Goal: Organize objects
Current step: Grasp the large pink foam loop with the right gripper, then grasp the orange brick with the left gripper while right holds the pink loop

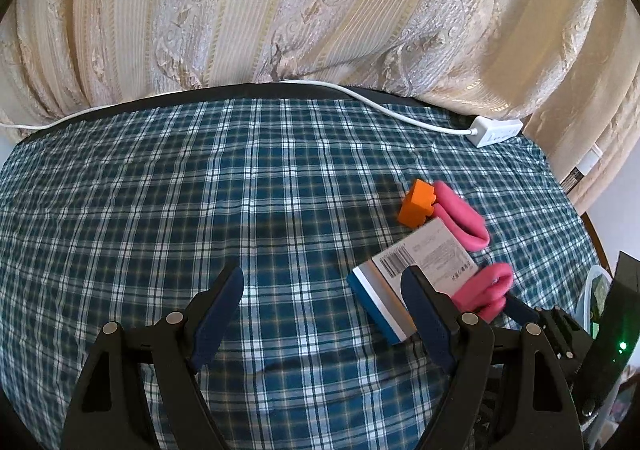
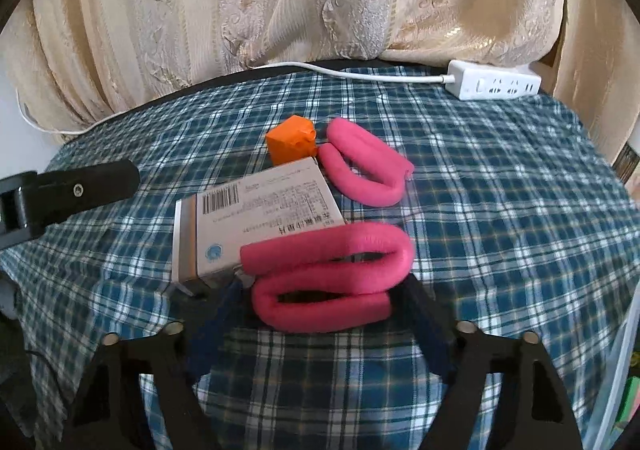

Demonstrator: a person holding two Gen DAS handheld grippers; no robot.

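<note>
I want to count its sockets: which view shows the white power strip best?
The right wrist view: the power strip shows its socket face nearly whole on the plaid cloth. In the left wrist view it is small at the far right edge, sockets unreadable.

The left hand-held gripper [image 1: 322, 290] has black plastic arms with silver rivets [image 1: 175, 317]. Its fingers [image 1: 218, 314] are dark blue and ribbed. The right hand-held gripper [image 2: 320, 304] looks the same.

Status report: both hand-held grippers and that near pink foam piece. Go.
Left hand-held gripper open, empty over cloth. Right hand-held gripper open around near pink foam loop, not clamped. White box touching loop's left.
</note>
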